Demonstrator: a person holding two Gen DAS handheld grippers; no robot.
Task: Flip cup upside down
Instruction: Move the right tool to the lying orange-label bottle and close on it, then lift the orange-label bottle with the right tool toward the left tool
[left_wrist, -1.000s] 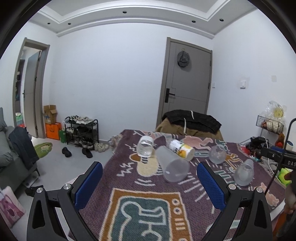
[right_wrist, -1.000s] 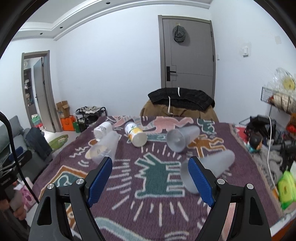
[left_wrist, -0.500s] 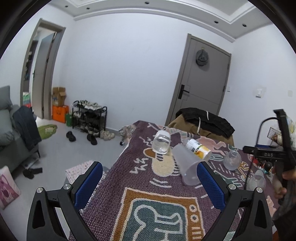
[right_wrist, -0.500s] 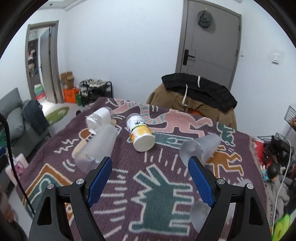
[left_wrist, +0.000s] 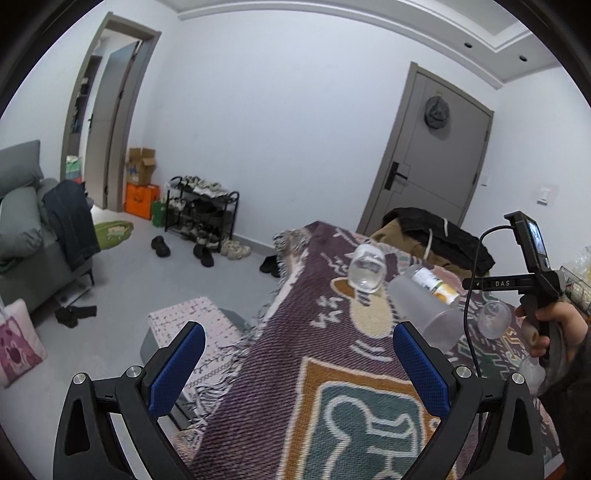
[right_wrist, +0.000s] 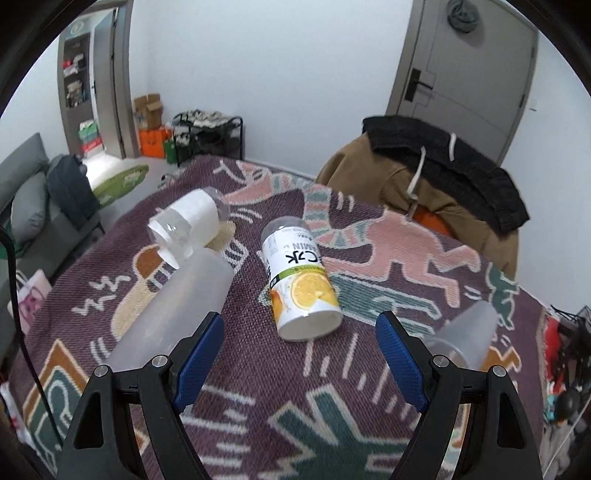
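"DAS" stands on the right hand-held gripper's black bar (left_wrist: 502, 283); the orange-printed can (right_wrist: 301, 288), ahead between the fingers, shows "MIN".

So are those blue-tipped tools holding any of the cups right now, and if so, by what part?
Nothing is held. The left tool and the right tool are both open, above the blanket; the orange-labelled cup lies on its side, untouched.

patterned blanket (right_wrist: 369, 258), toppled cups (right_wrist: 173, 314) (one labelled (right_wrist: 301, 288))
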